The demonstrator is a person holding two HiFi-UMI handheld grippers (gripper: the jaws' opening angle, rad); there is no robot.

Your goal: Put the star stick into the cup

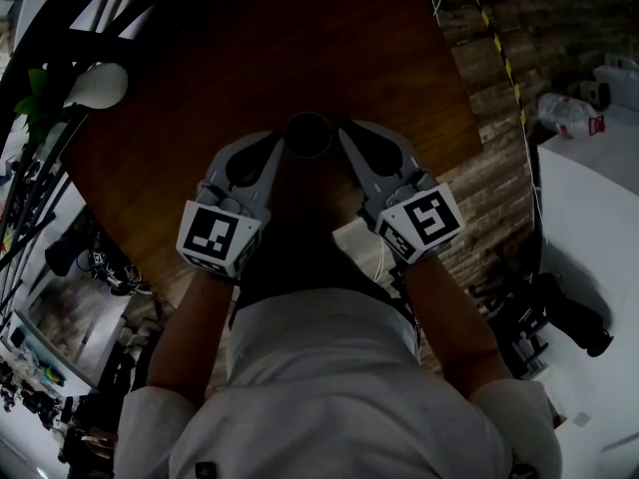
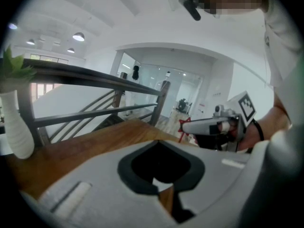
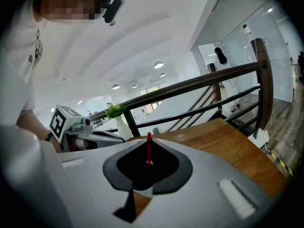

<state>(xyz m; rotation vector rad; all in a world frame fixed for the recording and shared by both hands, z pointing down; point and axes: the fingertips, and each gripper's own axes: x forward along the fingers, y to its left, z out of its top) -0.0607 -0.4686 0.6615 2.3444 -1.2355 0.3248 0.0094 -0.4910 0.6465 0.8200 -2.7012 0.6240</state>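
A white vase [image 1: 98,86] stands at the far left of the wooden table [image 1: 250,58]. My left gripper [image 1: 277,143] has its jaws together with nothing between them, its tip just beside the dark cup [image 1: 308,135]. On the cup's other side, my right gripper [image 1: 342,130] is clamped on the thin red star stick [image 3: 149,151], which stands upright between the jaws. I cannot tell whether its lower end is inside the cup.

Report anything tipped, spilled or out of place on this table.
Nothing stands out. The cup stands upright on the table, the white vase is upright near its edge, and the right gripper is shut on the red stick. No spill shows.
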